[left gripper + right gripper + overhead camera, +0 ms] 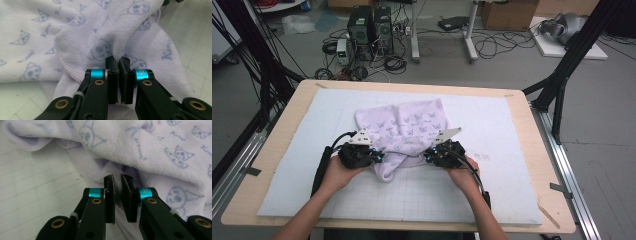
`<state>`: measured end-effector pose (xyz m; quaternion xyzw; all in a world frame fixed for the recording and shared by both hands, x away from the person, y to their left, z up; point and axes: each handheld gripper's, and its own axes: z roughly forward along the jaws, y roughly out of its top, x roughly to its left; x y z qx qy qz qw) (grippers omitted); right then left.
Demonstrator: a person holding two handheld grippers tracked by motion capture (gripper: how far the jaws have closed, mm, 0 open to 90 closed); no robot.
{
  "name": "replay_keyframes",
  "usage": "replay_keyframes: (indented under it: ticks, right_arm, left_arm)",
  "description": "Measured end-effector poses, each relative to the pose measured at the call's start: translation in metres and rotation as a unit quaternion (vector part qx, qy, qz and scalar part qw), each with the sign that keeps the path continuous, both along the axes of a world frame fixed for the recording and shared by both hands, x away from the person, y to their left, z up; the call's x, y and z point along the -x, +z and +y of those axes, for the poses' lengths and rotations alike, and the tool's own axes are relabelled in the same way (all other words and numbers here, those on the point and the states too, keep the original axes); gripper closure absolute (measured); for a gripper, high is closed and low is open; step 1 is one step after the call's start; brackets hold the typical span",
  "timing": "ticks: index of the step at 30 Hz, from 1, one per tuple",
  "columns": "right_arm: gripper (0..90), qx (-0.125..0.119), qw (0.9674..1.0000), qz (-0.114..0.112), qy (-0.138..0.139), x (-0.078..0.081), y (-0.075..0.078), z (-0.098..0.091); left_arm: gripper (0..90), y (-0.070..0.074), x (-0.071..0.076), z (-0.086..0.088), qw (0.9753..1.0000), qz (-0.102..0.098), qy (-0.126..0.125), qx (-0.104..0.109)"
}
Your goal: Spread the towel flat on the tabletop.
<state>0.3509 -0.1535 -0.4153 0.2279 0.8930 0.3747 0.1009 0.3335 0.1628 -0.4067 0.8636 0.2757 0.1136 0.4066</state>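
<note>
Here, nearest the person's edge of the table [272,165], two hands are seen coming in from below, each carrying a claw set against the near side of a lilac towel [404,135] printed with small blue cat faces. The left claw [373,155] is pinched tight on a ridge of the towel's cloth, which is seen gripped between its pads in the left gripper view [117,62]. The right claw [431,156] is drawn in narrow on another fold of the same towel; in the right gripper view [118,181] a sliver of fabric is caught between the jaws. The towel is bunched in a loose heap on the white gridded mat [492,125], with a rounded lobe hanging toward the person between the two claws and the bulk spread away beyond them. Its long axis is judged to run crosswise, from one claw to the other, with both hands about equally near. The coming move is therefore likely to turn on pulling the two grips apart along that line.
</note>
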Motion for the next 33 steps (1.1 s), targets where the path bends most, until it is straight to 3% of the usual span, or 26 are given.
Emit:
replay_keyframes:
  ticks: [2, 8, 13, 15, 19, 23, 27, 30, 33]
  right_arm:
    - [84.3, -0.014, 0.9999, -0.002, 0.006, 0.005, 0.005, -0.006]
    - [84.9, -0.027, 0.9992, -0.019, 0.022, 0.030, 0.025, -0.029]
    - [85.1, -0.042, 0.9979, -0.037, 0.033, 0.055, 0.040, -0.049]
    - [85.2, -0.053, 0.9974, -0.037, 0.034, 0.064, 0.045, -0.058]
    - [85.2, -0.043, 0.9977, -0.048, 0.019, 0.076, 0.049, -0.081]
    - [85.2, -0.034, 0.9982, -0.046, -0.020, 0.075, 0.042, -0.110]
    - [84.6, -0.029, 0.9979, -0.026, -0.051, 0.058, 0.027, -0.125]
    - [78.3, -0.040, 0.9973, -0.020, -0.057, 0.053, 0.023, -0.121]
    - [70.9, -0.062, 0.9963, -0.038, -0.045, 0.062, 0.032, -0.114]
  left_arm:
    - [86.9, 0.004, 0.002, 0.005, 1.0000, -0.002, 0.000, 0.006]
    - [87.1, 0.021, 0.014, 0.018, 0.9995, -0.024, 0.007, 0.020]
    - [87.1, 0.039, 0.024, 0.029, 0.9982, -0.036, 0.017, 0.045]
    - [87.1, 0.045, 0.026, 0.033, 0.9978, -0.043, 0.024, 0.044]
    - [87.1, 0.043, 0.021, 0.040, 0.9977, -0.040, 0.042, 0.034]
    - [87.1, 0.025, 0.010, 0.040, 0.9978, -0.019, 0.059, 0.026]
    - [85.0, 0.009, 0.000, 0.030, 0.9977, 0.000, 0.065, 0.018]
    - [71.1, 0.011, 0.004, 0.031, 0.9977, -0.006, 0.061, 0.028]
    - [57.8, 0.021, 0.014, 0.037, 0.9976, -0.017, 0.058, 0.036]
